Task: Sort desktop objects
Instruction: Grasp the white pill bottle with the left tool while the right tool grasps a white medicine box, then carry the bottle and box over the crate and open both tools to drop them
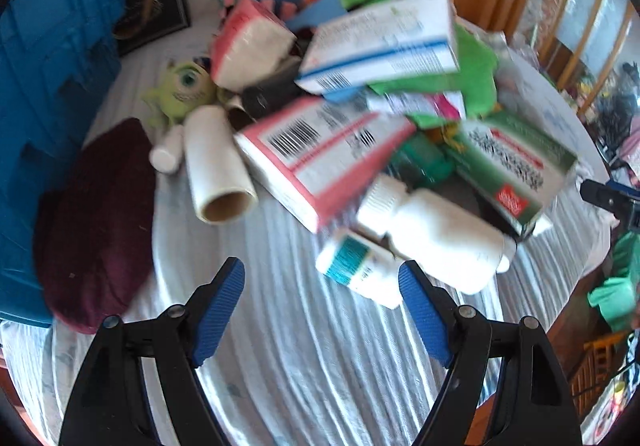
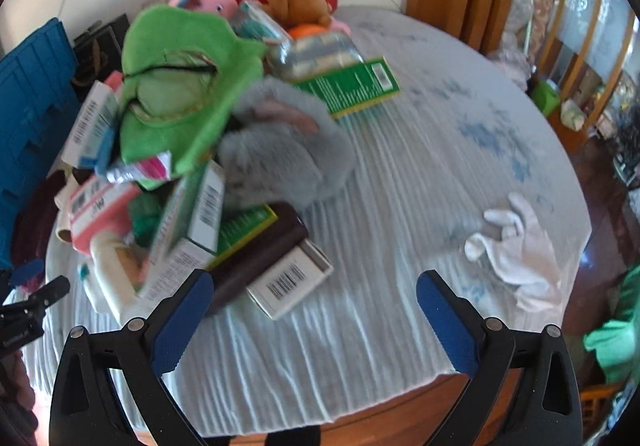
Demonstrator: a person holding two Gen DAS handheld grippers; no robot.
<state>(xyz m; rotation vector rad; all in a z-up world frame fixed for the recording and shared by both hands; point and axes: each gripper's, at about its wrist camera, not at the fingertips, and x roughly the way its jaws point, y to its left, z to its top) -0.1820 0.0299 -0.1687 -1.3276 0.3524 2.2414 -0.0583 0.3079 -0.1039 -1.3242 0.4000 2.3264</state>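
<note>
- The round table (image 2: 400,206), draped in a pale ribbed cloth, carries everything; its right half is mostly bare, which looks like the natural place to lay out sorted groups.
- The blue crate (image 1: 52,86) stands at the far left edge of the table, probably a bin for one class of object.
- The heap of objects (image 1: 360,106) sits in the middle and left of the table, boxes, bottles and soft toys leaning on one another, so nothing appears sorted yet.
- The green plush (image 2: 176,86) lies on top of the heap, draped over several boxes, and would need lifting off before they come free.
- The pink-edged box (image 1: 320,162) tilts out of the near side of the heap, propped on what lies beneath.
- The white bottle (image 1: 436,234) lies on its side at the near edge of the heap, just beyond the left gripper (image 1: 322,310), an easy first pick.
- The white glove (image 2: 520,250) lies alone at the near right, well apart from the heap.
- The left gripper hovers above the cloth with its jaws spread and nothing between them.
- The right gripper (image 2: 316,322) likewise stands wide apart and empty, near a dark bottle (image 2: 256,258) at the heap's near edge.
</note>
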